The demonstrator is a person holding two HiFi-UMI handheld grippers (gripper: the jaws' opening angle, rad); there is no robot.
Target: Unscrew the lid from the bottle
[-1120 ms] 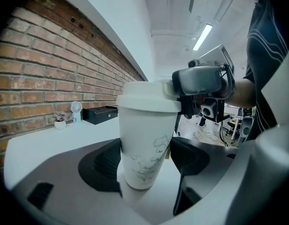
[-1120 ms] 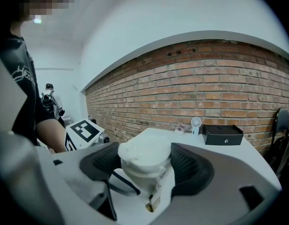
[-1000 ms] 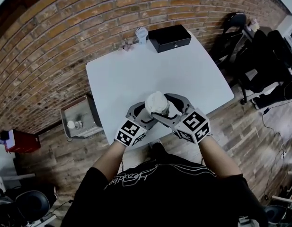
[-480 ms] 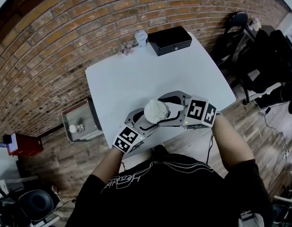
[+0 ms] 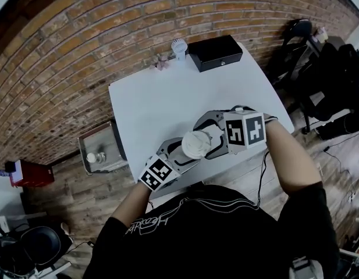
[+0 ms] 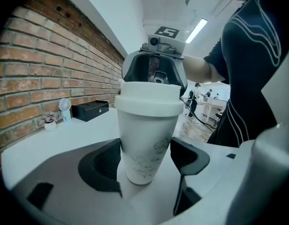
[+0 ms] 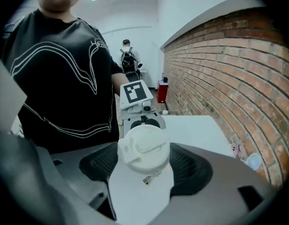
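Note:
A white bottle (image 6: 145,144) shaped like a tapered cup stands upright over the near edge of the white table (image 5: 167,97). My left gripper (image 6: 146,165) is shut on its lower body, one dark pad pressing each side. The white lid (image 7: 144,146) sits on top, seen from above in the head view as a round cap (image 5: 196,144). My right gripper (image 7: 144,162) reaches in from the right with its ribbed pads against both sides of the lid, shut on it. In the head view the left gripper (image 5: 180,151) comes from lower left and the right gripper (image 5: 210,133) from the right.
A black box (image 5: 214,52), a small white fan (image 5: 179,47) and a tiny pink plant (image 5: 162,61) stand along the table's far edge by the brick wall. A grey tray stand (image 5: 100,150) with a small bottle sits left of the table. Dark chairs (image 5: 336,68) stand at the right.
The right gripper has swung round the lid from the near right to the far right, its marker cube turning with it. The left gripper and bottle have held nearly still.

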